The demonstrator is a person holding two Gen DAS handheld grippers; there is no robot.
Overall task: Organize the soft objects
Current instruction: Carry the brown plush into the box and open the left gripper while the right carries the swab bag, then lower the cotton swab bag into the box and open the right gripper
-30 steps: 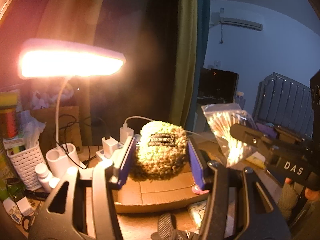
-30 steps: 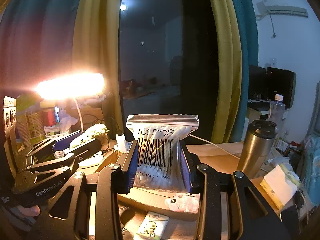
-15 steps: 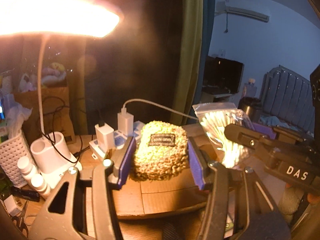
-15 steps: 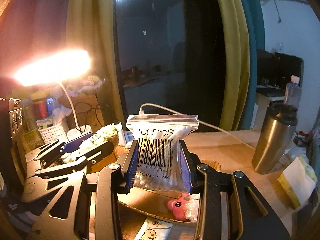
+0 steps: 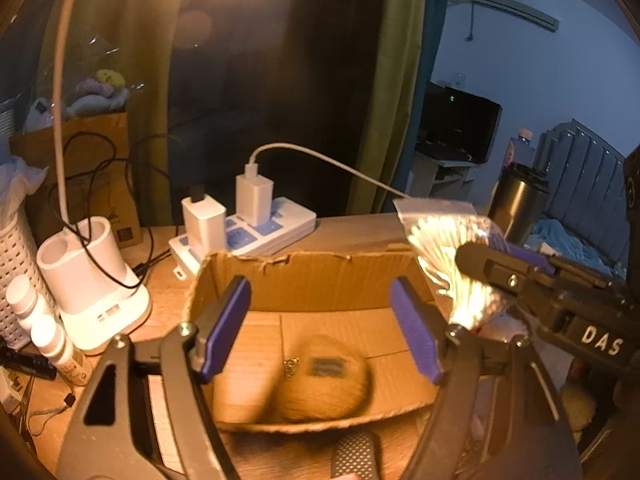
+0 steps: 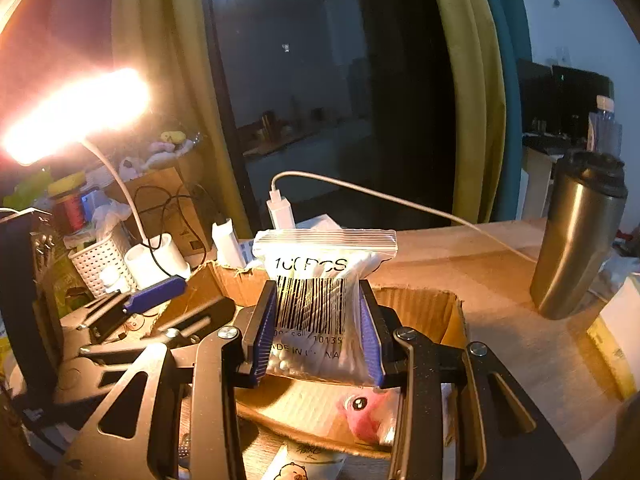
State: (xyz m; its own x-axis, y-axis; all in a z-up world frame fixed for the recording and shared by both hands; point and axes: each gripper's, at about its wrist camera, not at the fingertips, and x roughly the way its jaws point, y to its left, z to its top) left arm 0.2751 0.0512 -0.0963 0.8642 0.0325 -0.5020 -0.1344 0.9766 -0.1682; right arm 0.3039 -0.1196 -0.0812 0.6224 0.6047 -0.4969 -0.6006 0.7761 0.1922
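Bench [image 5: 352, 228] space is crowded with a lamp base, a power strip and bottles at the back, and an open cardboard box [image 5: 304, 276] is set in the middle of it. Inside the box, on its floor, a woolly knitted bundle [image 5: 320, 388] is seen, blurred, lying below and between the pads of the left claw [image 5: 320, 320]. The jaws of that claw are opening and nothing is pressed by them; the bundle is judged to be released into the box.

The bag of cotton swabs [image 6: 324, 300] is gripped by the right claw [image 6: 320, 344], whose blue pads are closed on the bag's two sides at a middling width. The bag is held upright, zip strip on top, its long axis running up and down. It is held directly over the near part of the box, so the drop point lies straight below the pads, not ahead of them. A pink plush toy [image 6: 368, 420] is seen under the bag on the box floor, just right of the pads.

The right claw is the nearer one to the coming placement. Both claws are pointed forward and tilted downward toward the box, the left one set to the left of the right one, over the box's left side. A small descent and a release are judged to be what is called for next.
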